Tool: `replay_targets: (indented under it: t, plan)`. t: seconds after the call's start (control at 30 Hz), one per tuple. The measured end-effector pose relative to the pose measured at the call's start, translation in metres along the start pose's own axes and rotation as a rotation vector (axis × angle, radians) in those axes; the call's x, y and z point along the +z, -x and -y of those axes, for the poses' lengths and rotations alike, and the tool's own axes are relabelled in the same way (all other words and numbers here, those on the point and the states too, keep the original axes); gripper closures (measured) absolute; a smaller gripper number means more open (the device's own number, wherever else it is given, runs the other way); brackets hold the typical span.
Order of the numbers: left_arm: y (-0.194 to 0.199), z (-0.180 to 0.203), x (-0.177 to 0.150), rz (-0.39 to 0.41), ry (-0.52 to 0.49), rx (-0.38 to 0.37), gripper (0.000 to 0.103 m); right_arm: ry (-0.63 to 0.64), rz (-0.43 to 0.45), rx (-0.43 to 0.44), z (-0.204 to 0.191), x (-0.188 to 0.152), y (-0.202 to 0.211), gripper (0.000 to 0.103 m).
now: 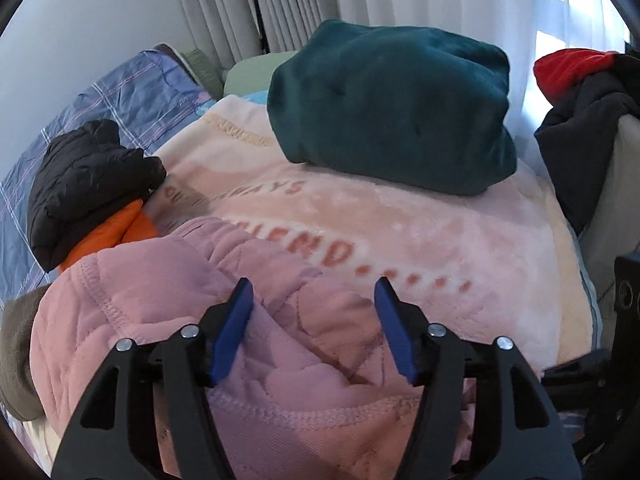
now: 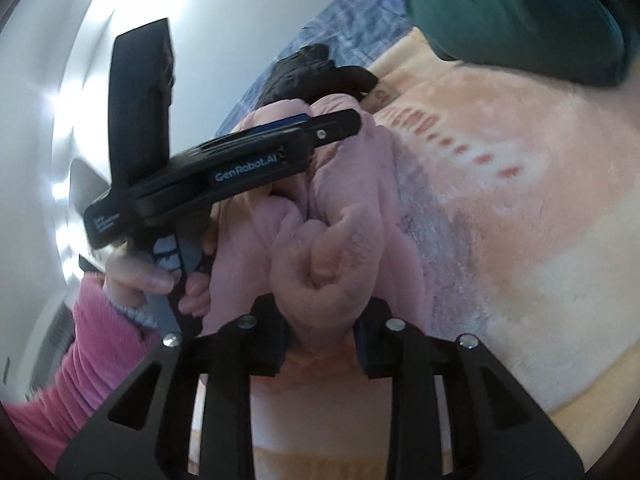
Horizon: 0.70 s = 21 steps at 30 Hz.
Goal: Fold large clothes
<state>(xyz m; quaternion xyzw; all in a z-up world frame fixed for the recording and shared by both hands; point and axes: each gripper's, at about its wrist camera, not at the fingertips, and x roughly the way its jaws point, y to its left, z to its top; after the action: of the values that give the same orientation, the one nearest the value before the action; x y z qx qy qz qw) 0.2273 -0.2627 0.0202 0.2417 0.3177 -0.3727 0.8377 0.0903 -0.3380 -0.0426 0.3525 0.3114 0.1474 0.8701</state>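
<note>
On a bed, the right gripper point(image 2: 320, 340) is clamped on a bunched pink sweatshirt point(image 1: 208, 320) lying near on a pink blanket point(image 1: 460, 248), while the left gripper point(image 1: 314, 332) hovers apart above it, empty; folding looks unfinished, with a folded teal garment point(image 1: 392, 104) already set far.

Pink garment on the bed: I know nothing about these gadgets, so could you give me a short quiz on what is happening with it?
1. True or false: the teal garment lies on the pale blanket.
2. Fill in: the left gripper has its fingers ___ above the pink garment.
3. Which has bunched pink fabric between its fingers? A) left gripper B) right gripper C) neither
Key: 1 true; 2 open; 3 B.
</note>
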Motion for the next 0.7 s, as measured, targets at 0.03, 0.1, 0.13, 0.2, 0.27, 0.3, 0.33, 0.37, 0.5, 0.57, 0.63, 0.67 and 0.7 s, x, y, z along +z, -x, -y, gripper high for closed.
replay_targets:
  t: [0.03,0.1,0.13,0.2,0.27,0.3,0.33,0.37,0.5,0.57,0.63,0.67,0.7]
  plan:
    - [0.003,-0.005,-0.002,0.01,0.015,-0.022,0.04,0.011,-0.001,0.001,-0.002,0.001,0.006,0.068]
    - [0.007,-0.018,-0.003,0.028,0.059,-0.06,0.04,0.04,0.027,-0.022,-0.005,0.009,0.021,0.055]
    - [0.006,-0.019,-0.001,0.034,0.078,-0.075,0.04,0.061,0.047,-0.035,-0.006,0.002,0.031,0.055]
    - [0.006,-0.024,-0.001,0.048,0.116,-0.117,0.04,0.154,0.085,-0.067,-0.022,0.008,0.045,0.055]
    - [0.006,-0.03,-0.001,0.061,0.149,-0.161,0.04,0.241,0.115,-0.087,-0.04,0.007,0.053,0.056]
    - [0.006,-0.029,-0.001,0.062,0.154,-0.17,0.04,0.262,0.125,-0.099,-0.046,0.008,0.051,0.059]
    - [0.005,-0.031,-0.001,0.064,0.162,-0.184,0.04,0.276,0.133,-0.107,-0.049,0.008,0.049,0.064]
    - [0.006,-0.03,-0.001,0.067,0.163,-0.192,0.04,0.271,0.126,-0.104,-0.048,0.009,0.044,0.071]
    - [0.012,-0.03,-0.005,0.09,0.159,-0.22,0.037,0.201,0.122,-0.077,-0.039,0.009,0.041,0.07]
    - [0.013,-0.033,-0.005,0.099,0.172,-0.251,0.037,0.209,0.087,-0.08,-0.04,0.014,0.027,0.057]
    - [0.014,-0.037,-0.005,0.104,0.188,-0.277,0.037,0.213,0.041,-0.096,-0.034,0.016,0.013,0.056]
    - [0.015,-0.037,-0.005,0.105,0.191,-0.284,0.037,0.2,-0.001,-0.14,-0.027,0.015,0.003,0.06]
    - [0.018,-0.039,-0.004,0.109,0.199,-0.299,0.037,0.181,-0.038,-0.16,-0.024,0.015,0.0,0.065]
